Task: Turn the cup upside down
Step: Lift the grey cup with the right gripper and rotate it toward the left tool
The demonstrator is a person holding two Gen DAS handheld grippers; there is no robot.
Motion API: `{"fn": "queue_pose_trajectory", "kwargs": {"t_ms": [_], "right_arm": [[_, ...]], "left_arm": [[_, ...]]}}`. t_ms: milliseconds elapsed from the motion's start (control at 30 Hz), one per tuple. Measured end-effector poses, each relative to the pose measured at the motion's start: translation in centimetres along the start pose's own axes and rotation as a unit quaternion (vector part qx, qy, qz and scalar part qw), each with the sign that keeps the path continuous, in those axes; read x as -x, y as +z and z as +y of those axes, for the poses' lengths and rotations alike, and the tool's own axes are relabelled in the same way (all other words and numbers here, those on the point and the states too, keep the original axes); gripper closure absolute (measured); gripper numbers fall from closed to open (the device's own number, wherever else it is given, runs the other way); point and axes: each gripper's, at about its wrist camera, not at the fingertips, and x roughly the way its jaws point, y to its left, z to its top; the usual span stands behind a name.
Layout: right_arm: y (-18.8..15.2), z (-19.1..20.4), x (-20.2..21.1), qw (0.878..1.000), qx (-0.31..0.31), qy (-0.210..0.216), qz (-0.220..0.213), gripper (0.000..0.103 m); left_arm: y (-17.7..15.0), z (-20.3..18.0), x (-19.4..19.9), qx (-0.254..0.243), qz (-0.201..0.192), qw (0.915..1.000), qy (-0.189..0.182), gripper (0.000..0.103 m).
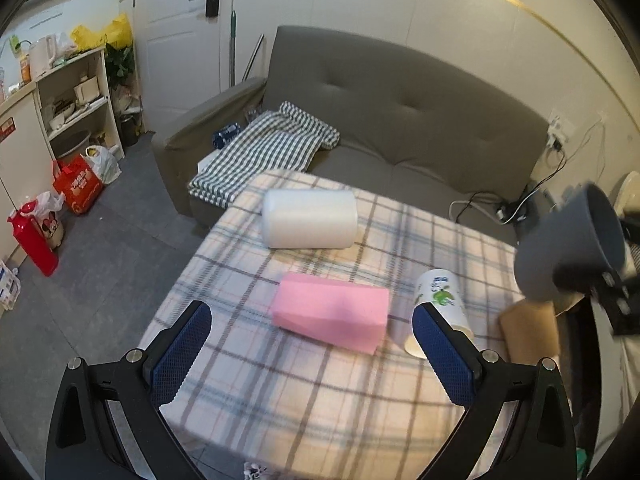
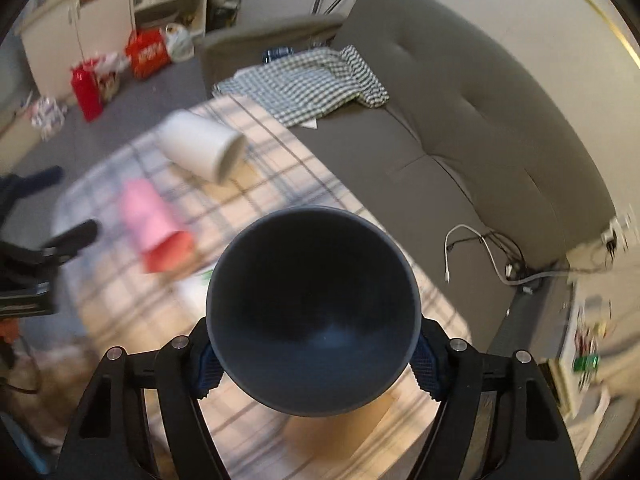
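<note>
The right claw [image 2: 314, 354] is up in the air above the table [image 1: 320, 412]. It is squeezing a dark blue cup [image 2: 314, 312] between its two blue pads [image 2: 426, 364], one on each side of the cup's lower part. In the right wrist view the cup's open mouth faces away from the claw and its dark inside shows. In the left wrist view the same cup [image 1: 568, 240] hangs off to the far right, tipped over on its side, with its mouth toward the right. It does not touch the table.

The left claw [image 1: 312, 354] hangs low over the near part of the table. Its fingers are spread wide and hold nothing. A pink block [image 1: 330, 316] lies just ahead, between the two fingers. A paper cup [image 1: 440, 312] lies on its side right behind the right finger. A white roll [image 1: 310, 218] lies farther ahead. Past the table is a gray sofa [image 1: 400, 120].
</note>
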Motion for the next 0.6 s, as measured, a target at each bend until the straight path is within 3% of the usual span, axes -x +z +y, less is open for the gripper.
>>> {"fn": "queue_pose_trajectory", "kwargs": {"t_ms": [133, 233, 400, 600], "right_arm": [[-3.8, 3.1, 3.9, 0.998, -0.052, 0.024, 0.007, 0.029], [-6.6, 6.1, 4.3, 0.995, -0.081, 0.047, 0.024, 0.029], [-9.9, 9.9, 1.5, 0.984, -0.134, 0.099, 0.065, 0.030], [-9.9, 11.1, -3.2, 0.971, -0.183, 0.126, 0.093, 0.030]], "left_arm": [[-0.9, 1.2, 2.3, 0.000, -0.014, 0.9998, -0.012, 0.000], [-1.6, 1.9, 2.8, -0.005, -0.016, 0.9998, -0.012, 0.000], [-3.2, 3.4, 2.8, -0.001, -0.002, 0.9999, -0.011, 0.000], [-4.4, 4.2, 1.8, -0.003, 0.015, 0.9999, -0.002, 0.000]]}}
